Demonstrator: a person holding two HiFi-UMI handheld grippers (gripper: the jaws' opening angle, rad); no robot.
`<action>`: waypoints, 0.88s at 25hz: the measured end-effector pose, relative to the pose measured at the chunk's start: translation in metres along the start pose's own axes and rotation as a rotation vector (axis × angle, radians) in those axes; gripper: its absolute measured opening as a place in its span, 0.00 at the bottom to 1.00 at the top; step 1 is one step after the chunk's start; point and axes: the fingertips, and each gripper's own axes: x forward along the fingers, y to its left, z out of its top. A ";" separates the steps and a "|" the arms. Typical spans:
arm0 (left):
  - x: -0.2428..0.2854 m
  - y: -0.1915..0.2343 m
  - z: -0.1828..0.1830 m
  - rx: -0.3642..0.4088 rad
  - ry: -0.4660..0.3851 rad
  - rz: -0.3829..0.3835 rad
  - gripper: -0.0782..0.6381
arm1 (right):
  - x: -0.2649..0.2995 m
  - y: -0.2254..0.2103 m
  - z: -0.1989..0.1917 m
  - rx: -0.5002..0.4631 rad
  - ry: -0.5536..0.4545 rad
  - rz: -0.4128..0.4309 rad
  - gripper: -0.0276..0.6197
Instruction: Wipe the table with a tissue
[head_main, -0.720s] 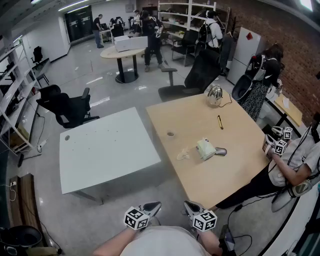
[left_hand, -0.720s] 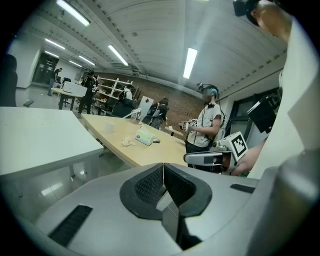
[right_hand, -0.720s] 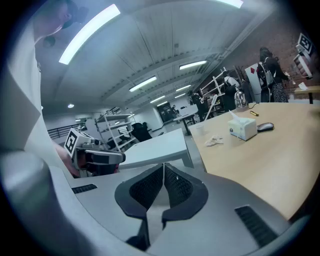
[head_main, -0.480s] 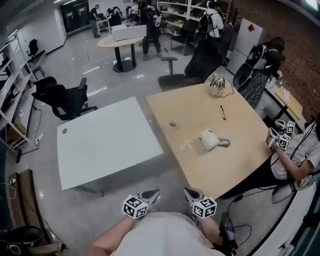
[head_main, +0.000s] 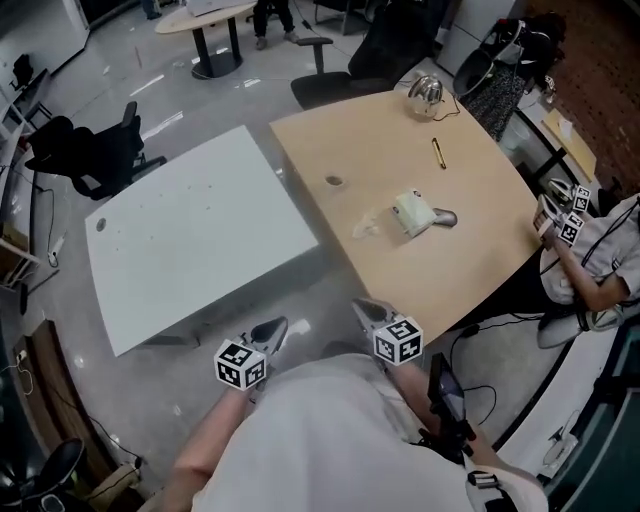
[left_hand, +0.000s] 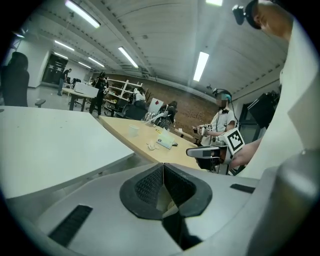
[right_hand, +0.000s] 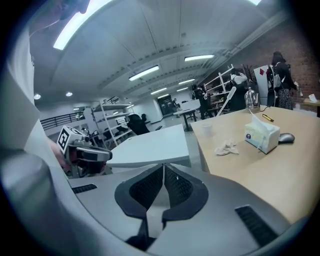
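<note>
Progress zero: we hold the left gripper (head_main: 272, 331) and right gripper (head_main: 367, 311) both closed and empty, short of the wooden table (head_main: 450, 270). Crumpled tissue (head_main: 366, 226) lies there beside the tissue box (head_main: 411, 213); pickup and wiping remain.

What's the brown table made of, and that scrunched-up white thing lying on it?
The brown table looks like wood or wood-look laminate: even tan colour, smooth flat top. The scrunched-up white thing looks like tissue paper: thin, soft crumpled folds, lying beside a tissue box. It's small here, so that's a guess.
</note>
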 end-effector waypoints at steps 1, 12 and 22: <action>-0.002 0.004 -0.001 -0.007 0.000 0.007 0.12 | 0.005 -0.002 0.001 -0.011 0.010 0.002 0.07; 0.019 0.043 0.028 -0.026 -0.007 0.036 0.12 | 0.054 -0.059 0.020 -0.248 0.151 -0.040 0.07; 0.059 0.084 0.081 -0.004 -0.008 0.010 0.12 | 0.100 -0.132 0.024 -0.525 0.372 -0.056 0.21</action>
